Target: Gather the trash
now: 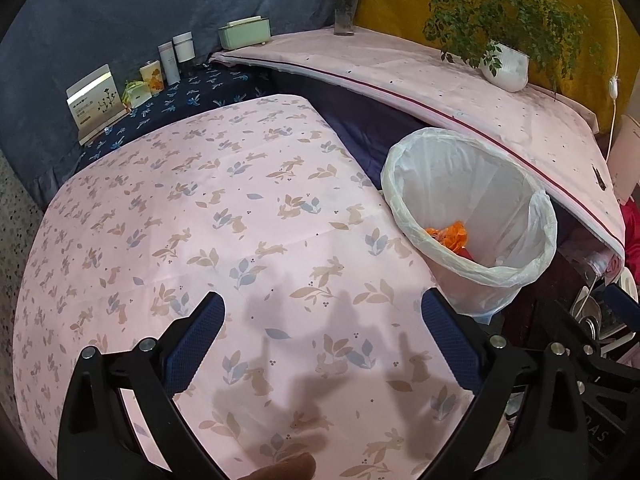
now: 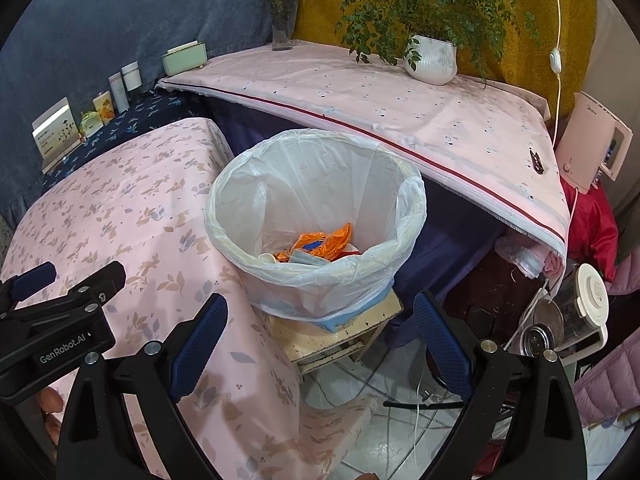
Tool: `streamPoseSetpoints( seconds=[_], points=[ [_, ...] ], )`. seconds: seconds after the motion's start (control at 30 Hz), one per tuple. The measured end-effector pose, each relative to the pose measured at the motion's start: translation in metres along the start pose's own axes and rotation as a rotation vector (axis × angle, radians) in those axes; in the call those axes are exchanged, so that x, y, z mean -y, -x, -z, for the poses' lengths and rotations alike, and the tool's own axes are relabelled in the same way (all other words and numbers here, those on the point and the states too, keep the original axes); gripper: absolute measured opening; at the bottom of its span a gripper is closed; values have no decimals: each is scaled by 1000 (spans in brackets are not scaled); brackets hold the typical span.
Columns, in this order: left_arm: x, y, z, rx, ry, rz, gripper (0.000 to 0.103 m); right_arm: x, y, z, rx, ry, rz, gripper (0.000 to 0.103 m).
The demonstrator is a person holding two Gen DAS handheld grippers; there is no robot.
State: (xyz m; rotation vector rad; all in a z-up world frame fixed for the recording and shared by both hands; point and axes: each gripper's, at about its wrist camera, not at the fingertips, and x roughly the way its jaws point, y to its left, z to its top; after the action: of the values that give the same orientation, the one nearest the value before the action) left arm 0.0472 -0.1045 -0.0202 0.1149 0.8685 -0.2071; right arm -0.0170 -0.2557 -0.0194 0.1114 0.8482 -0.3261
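We log both black blue-padded grippers, left gripper (image 1: pixel 322 312) and right gripper (image 2: pixel 320 316), wide and empty, the white plastic-lined trash bin (image 2: pixel 256 200) at frame centre holding orange wrappers (image 2: pixel 320 244), and its stool perch risks tipping if nudged.

The right gripper (image 2: pixel 320 344) hung with its blue-padded jaws spread wide and nothing between them, above a bin (image 2: pixel 316 220) lined with a white bag. Orange wrappers (image 2: pixel 320 242) lay inside. The bin stood on a small stool (image 2: pixel 340 336) beside a table under a pink cloth (image 2: pixel 120 208). The left gripper (image 2: pixel 60 300) showed at the left edge.
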Motion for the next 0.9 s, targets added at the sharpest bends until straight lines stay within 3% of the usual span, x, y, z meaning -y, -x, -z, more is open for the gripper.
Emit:
streamPoseSetpoints(
  seconds=[0.9],
  points=[
    [5,18,1,9,4,-51,94,-2,33,-5,-4,55,48,90]
  ],
)
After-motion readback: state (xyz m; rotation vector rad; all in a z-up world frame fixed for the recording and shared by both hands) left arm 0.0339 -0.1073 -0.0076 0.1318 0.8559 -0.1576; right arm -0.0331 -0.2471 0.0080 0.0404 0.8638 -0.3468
